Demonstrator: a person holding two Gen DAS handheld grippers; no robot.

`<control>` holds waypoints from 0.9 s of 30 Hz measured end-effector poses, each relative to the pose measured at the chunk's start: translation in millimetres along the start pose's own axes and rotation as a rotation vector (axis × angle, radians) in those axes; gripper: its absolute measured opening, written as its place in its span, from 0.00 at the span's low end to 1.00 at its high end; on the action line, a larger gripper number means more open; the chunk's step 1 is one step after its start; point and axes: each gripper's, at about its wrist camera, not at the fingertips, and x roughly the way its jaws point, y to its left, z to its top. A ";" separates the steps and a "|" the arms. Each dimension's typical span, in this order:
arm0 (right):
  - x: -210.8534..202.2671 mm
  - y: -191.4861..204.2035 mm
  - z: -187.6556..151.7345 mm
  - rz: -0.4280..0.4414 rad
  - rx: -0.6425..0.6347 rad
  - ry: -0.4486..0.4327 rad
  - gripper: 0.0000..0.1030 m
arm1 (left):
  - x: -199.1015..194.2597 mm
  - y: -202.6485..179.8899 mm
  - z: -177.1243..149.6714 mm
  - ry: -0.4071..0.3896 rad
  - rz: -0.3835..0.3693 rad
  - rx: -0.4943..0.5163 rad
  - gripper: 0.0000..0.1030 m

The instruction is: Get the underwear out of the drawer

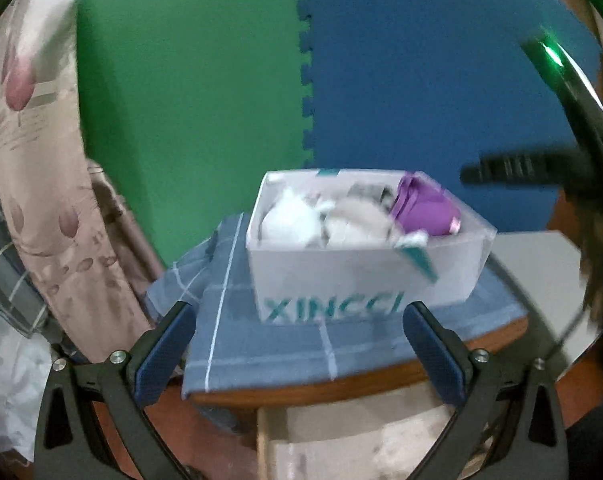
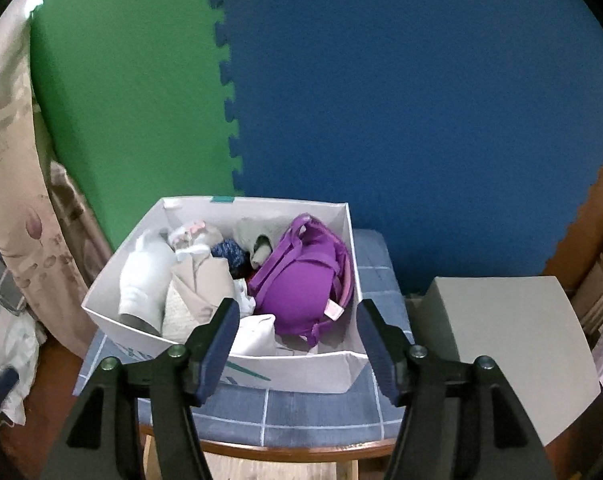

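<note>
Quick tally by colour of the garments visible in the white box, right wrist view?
Purple: 1, the purple bra
White: 1, the white sock
Beige: 1, the beige folded piece
Dark blue: 1, the dark blue knit piece
Grey-olive: 1, the grey-olive piece
Total: 5 told apart; others partly buried in the white box.

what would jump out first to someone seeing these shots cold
The bright purple padded bra grabs the eye first, lying at the right end of the white cardboard box among pale folded clothes. Behind stands a wall of foam mats, the green mat left and the blue mat right. The open right gripper hangs empty before the box.
</note>
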 end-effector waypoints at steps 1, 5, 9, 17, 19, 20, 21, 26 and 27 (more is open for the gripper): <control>-7.8 -2.1 1.4 0.004 0.006 -0.010 0.60 | -1.9 -3.0 14.3 0.000 -0.002 -0.004 1.00; -28.3 -12.0 10.6 0.004 0.029 -0.035 0.61 | -8.2 -22.7 48.4 -0.032 0.044 0.040 1.00; -44.8 -24.0 19.7 -0.012 0.048 -0.057 0.62 | -2.1 -39.8 76.8 0.004 0.037 0.058 1.00; -52.6 -40.8 31.2 -0.024 0.064 -0.057 0.63 | 21.8 -54.6 101.5 0.084 0.010 0.014 1.00; -51.6 -42.6 31.1 -0.022 0.069 -0.057 0.63 | 25.7 -56.9 102.8 0.099 0.017 0.011 1.00; -49.3 -43.1 31.0 -0.022 0.069 -0.053 0.63 | 27.5 -57.8 102.4 0.106 0.015 0.012 1.00; -47.9 -43.6 30.5 -0.022 0.069 -0.050 0.63 | 30.2 -58.2 102.7 0.114 0.010 0.010 1.00; -39.8 -48.4 30.7 -0.019 0.080 -0.036 0.63 | 38.6 -55.4 102.3 0.135 -0.010 -0.023 1.00; -38.8 -48.7 31.1 -0.016 0.080 -0.033 0.63 | 40.3 -54.3 102.6 0.137 -0.014 -0.031 1.00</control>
